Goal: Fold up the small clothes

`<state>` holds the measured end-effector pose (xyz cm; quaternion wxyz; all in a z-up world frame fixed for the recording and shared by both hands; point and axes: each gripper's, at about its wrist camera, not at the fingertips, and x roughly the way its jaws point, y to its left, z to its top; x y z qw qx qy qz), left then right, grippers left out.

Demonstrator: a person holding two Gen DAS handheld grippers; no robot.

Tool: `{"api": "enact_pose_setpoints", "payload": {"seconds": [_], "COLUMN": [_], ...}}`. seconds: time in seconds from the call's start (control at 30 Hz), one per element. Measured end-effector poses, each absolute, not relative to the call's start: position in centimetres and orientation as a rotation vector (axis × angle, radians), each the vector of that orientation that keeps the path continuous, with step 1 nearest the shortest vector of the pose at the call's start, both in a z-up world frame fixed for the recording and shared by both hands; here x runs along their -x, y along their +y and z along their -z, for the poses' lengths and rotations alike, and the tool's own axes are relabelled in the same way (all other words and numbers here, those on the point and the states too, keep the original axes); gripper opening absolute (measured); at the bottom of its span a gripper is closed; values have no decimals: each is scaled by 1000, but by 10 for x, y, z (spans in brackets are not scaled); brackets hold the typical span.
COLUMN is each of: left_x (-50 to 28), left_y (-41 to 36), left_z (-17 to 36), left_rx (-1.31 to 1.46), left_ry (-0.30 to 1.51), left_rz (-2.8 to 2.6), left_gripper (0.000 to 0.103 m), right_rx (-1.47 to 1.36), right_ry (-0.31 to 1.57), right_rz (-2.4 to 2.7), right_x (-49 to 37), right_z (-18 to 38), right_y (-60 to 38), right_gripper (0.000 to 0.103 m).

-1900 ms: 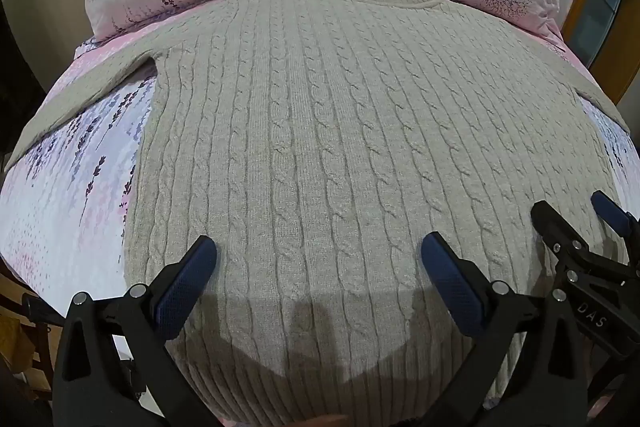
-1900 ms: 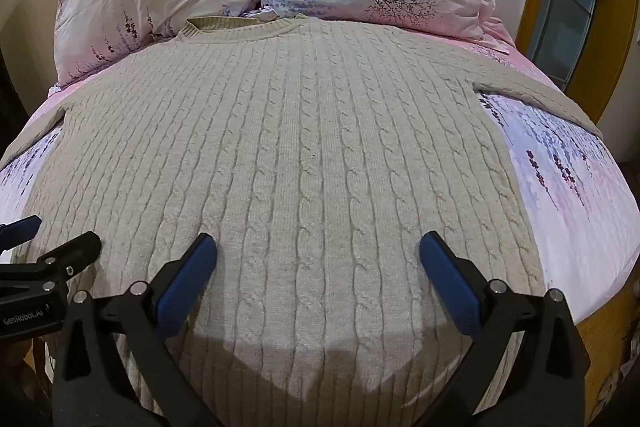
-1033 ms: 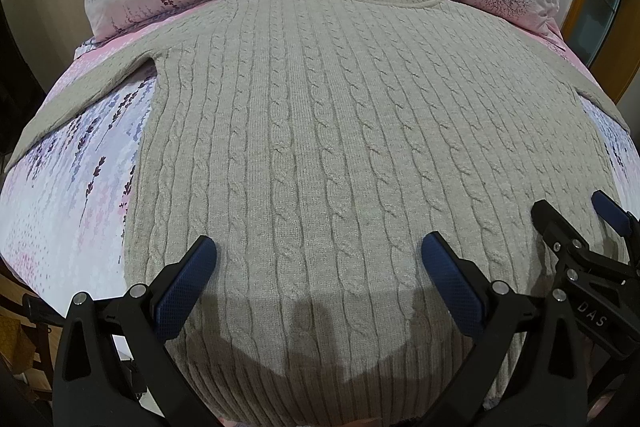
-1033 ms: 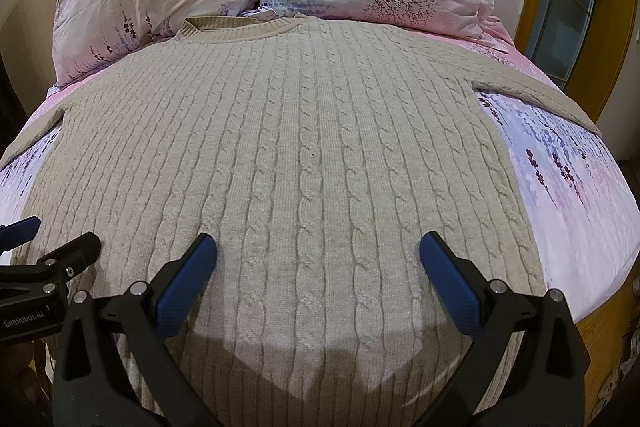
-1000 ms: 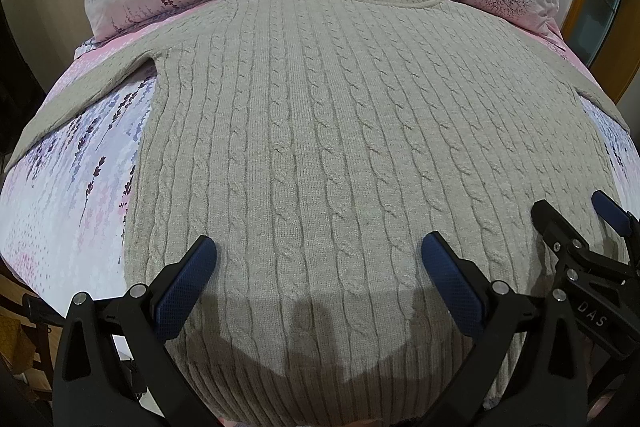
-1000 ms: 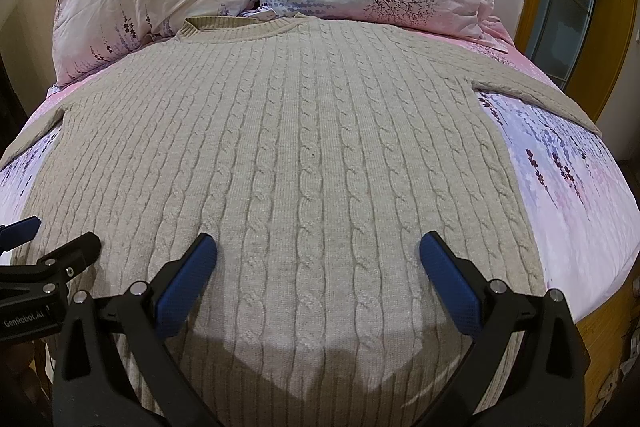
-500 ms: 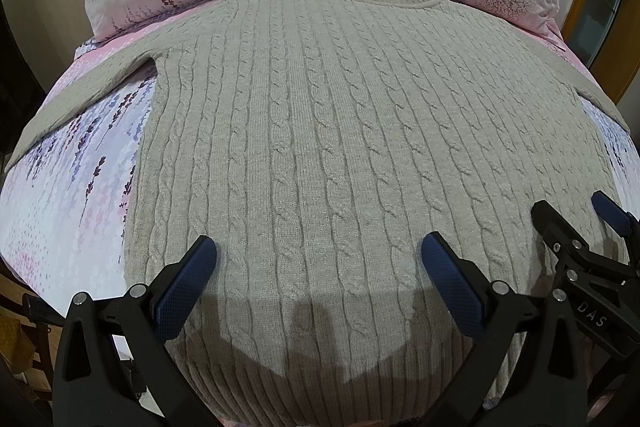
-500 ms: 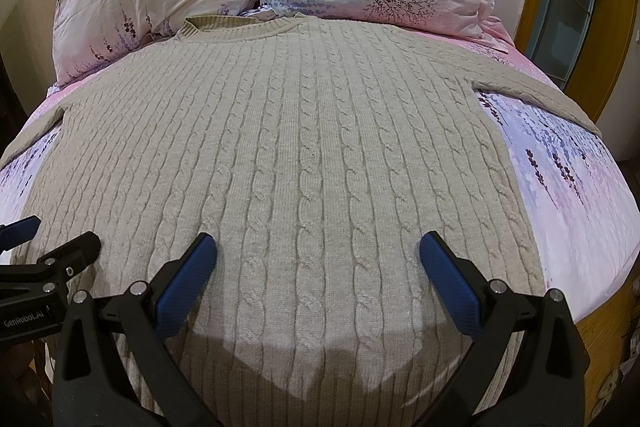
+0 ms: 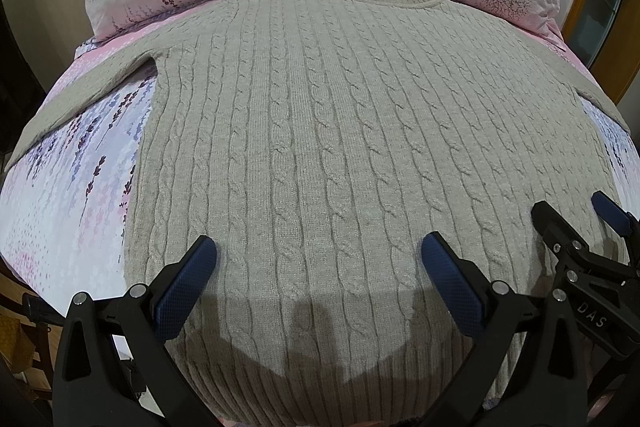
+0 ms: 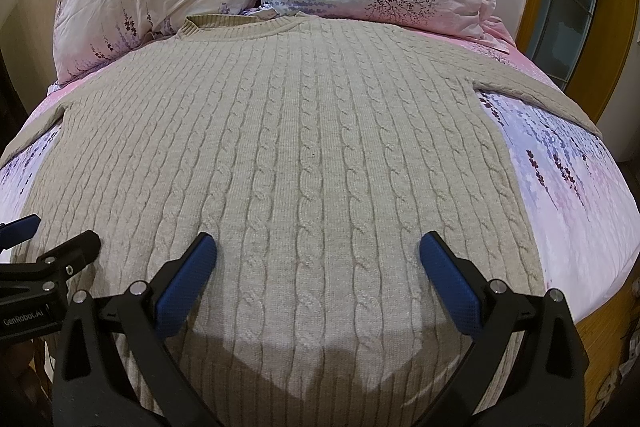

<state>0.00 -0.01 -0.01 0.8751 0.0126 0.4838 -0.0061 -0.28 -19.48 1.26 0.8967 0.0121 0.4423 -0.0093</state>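
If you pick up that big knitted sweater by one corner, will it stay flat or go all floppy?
Probably floppy: the sweater lies limp on the bed, its sleeve trailing off sideways. Its thick cable knit suggests some weight, so the rest would likely sag and drag. The textured knit looks unlikely to slip from the open left gripper or right gripper.

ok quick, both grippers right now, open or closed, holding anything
Left gripper: open, holding nothing, above the sweater.
Right gripper: open, holding nothing, above the same sweater.

Beige cable-knit sweater (image 9: 340,147) lies flat, unfolded; collar toward the far end; sleeves spread out sideways
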Motion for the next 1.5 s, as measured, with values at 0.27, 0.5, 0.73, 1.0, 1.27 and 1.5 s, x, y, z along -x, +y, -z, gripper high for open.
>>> {"api": "enact_pose_setpoints", "payload": {"seconds": [0.27,0.5,0.73,1.0,1.27,1.5], "left_x": [0,0,0,-4,-3,-11], "left_y": [0,0,0,3,0,2], "left_z": [0,0,0,3,0,-5], "left_rx": [-26,-26,-26,-28,-37,-11], "left_ry": [1010,1012,1012,1017,1030,1018], "left_rz": [12,12,12,13,17,64], "left_gripper": [102,102,102,102,102,102], "right_rx": [-25,-25,-22,-10,21,30], "right_ry": [916,918,928,960,970,999], "right_rz": [20,19,15,-3,-83,-131], "right_x": [3,2,3,-3,-7,-13], "right_z": [-12,-12,-11,-11,-14,-15], "right_y": [-195,-195,-193,-192,-198,-200], "right_gripper": [101,101,101,101,101,101]}}
